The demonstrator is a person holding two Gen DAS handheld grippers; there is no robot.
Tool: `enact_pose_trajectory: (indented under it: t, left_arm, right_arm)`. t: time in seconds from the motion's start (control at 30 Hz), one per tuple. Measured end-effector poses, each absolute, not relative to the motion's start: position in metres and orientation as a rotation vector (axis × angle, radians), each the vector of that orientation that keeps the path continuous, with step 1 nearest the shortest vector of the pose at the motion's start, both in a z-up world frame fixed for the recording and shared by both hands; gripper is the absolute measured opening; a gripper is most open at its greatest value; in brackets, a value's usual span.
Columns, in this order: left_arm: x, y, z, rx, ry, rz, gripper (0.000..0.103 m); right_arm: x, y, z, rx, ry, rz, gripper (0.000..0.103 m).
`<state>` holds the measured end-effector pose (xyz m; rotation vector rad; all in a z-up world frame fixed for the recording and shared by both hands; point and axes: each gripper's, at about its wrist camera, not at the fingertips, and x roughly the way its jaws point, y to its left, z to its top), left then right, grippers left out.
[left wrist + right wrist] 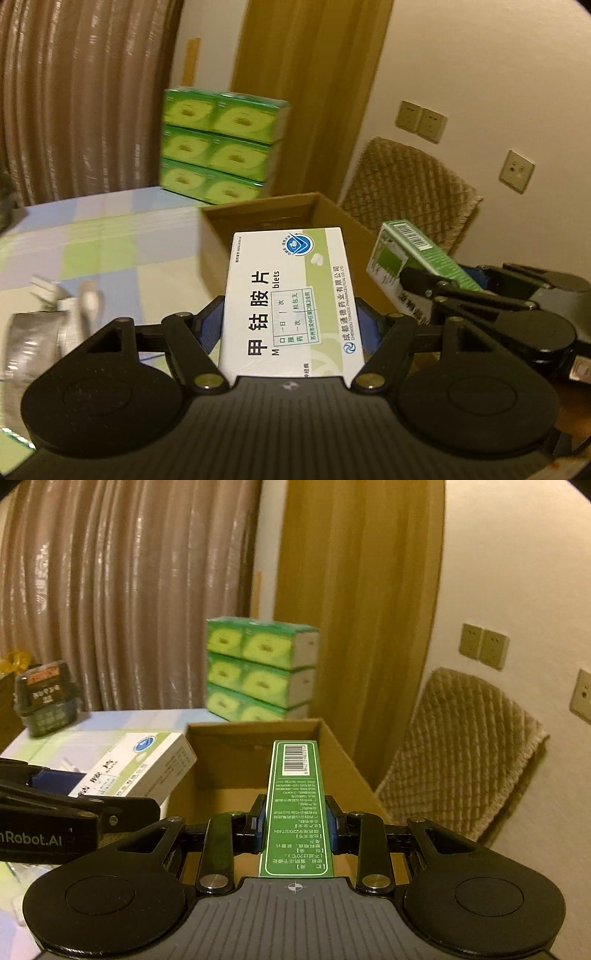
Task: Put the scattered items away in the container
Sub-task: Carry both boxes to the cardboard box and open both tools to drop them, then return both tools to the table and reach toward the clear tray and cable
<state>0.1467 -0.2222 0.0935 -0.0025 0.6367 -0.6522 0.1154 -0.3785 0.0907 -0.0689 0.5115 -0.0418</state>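
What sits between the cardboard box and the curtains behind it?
A stack of green tissue packs stands between the cardboard box and the curtains; the right wrist view shows it best, the left wrist view too.

- Ahead of you hangs a brown pleated curtain [122, 602] with a faint sheen, filling the left of the room
- Beside it you see a mustard-yellow curtain [354, 620] falling straight down, with a strip of pale wall between the two
- To your right the cream wall [517, 572] carries a pair of beige switch plates [484, 646] and a socket plate [516, 171] lower down
- A chair with a quilted tan cover [465, 746] stands against that wall
- The table wears a checked cloth [96, 236] in pale blue, green and cream
- The light is warm, dim and yellowish
- A stack of green tissue packs [258, 672] sits at the table's far edge
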Motion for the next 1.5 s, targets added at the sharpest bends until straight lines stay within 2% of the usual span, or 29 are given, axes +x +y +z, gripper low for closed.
enact_pose_trajectory:
  t: [0.57,0.8,1.2,1.27,1.3,1.33,1.5]
  left_arm:
    - [0.15,-0.271,0.06,-0.074,0.687,-0.719,0.067]
    - [0.148,-0.262,0.066,-0.049,0.628,-0.698,0.068]
    - [0.156,-0.234,0.068,-0.061,0.641,-0.637,0.07]
    - [0.156,-0.229,0.069,-0.062,0.639,-0.633,0.07]
    - [0.156,-0.226,0.069,-0.061,0.637,-0.63,0.07]
    - [0.157,-0.223,0.069,-0.061,0.636,-0.627,0.071]
    - [0.158,-0.206,0.073,-0.064,0.627,-0.604,0.074]
  right_arm:
    - [0.123,-0.42,0.073,0.003,0.537,-0.077,0.027]
    - [0.121,-0.42,0.069,0.01,0.544,-0.071,0.027]
    - [0.128,-0.408,0.073,0.022,0.506,-0.018,0.028]
    - [0.13,-0.405,0.076,0.007,0.488,-0.016,0.049]
    - [0.129,-0.404,0.077,0.009,0.471,-0.018,0.071]
    - [0.127,-0.403,0.078,0.012,0.454,-0.017,0.074]
    - [0.127,-0.398,0.081,0.013,0.452,-0.015,0.074]
